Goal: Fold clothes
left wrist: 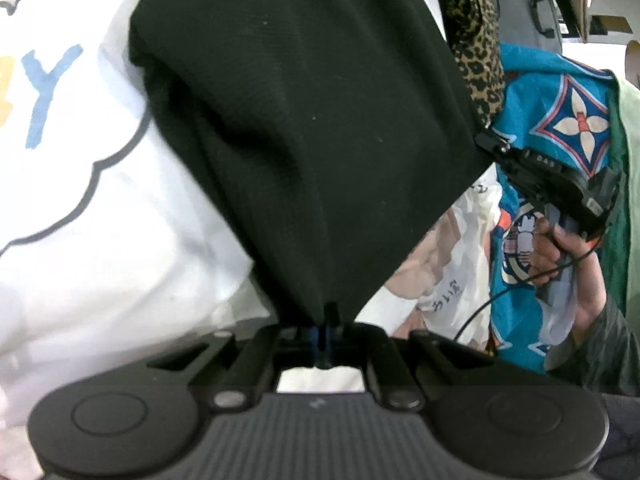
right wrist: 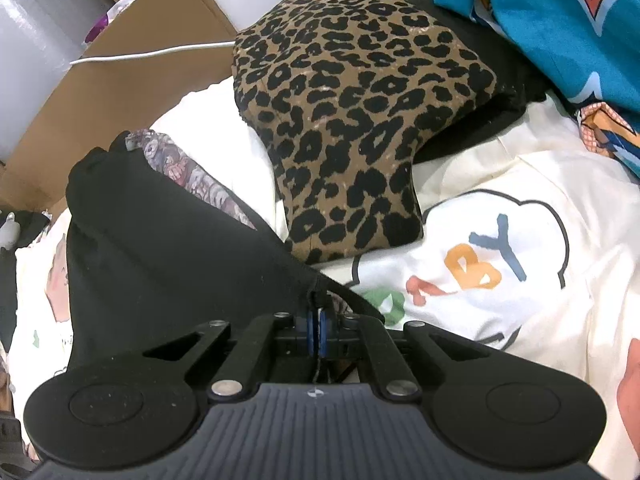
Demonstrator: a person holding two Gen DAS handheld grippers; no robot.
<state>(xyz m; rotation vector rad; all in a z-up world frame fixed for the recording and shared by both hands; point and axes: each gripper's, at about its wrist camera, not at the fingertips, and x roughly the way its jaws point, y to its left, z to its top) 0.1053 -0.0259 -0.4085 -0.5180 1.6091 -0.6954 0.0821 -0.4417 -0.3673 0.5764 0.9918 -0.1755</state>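
Note:
A black garment (left wrist: 304, 120) hangs stretched between both grippers above a heap of clothes. My left gripper (left wrist: 326, 320) is shut on one corner of it, the cloth fanning up and away from the pinched pads. At the right of the left wrist view, my right gripper (left wrist: 486, 142), held by a hand (left wrist: 568, 264), pinches the garment's other corner. In the right wrist view the black garment (right wrist: 160, 248) drapes to the left, and the right gripper (right wrist: 318, 316) is shut on its edge. A patterned lining shows at the garment's upper fold.
Below lie a white garment with coloured letters (right wrist: 500, 280) (left wrist: 80, 200), a leopard-print garment (right wrist: 360, 120) (left wrist: 472, 40) and a teal printed garment (right wrist: 540, 20) (left wrist: 560, 120). Cardboard boxes (right wrist: 140, 60) stand at the back left.

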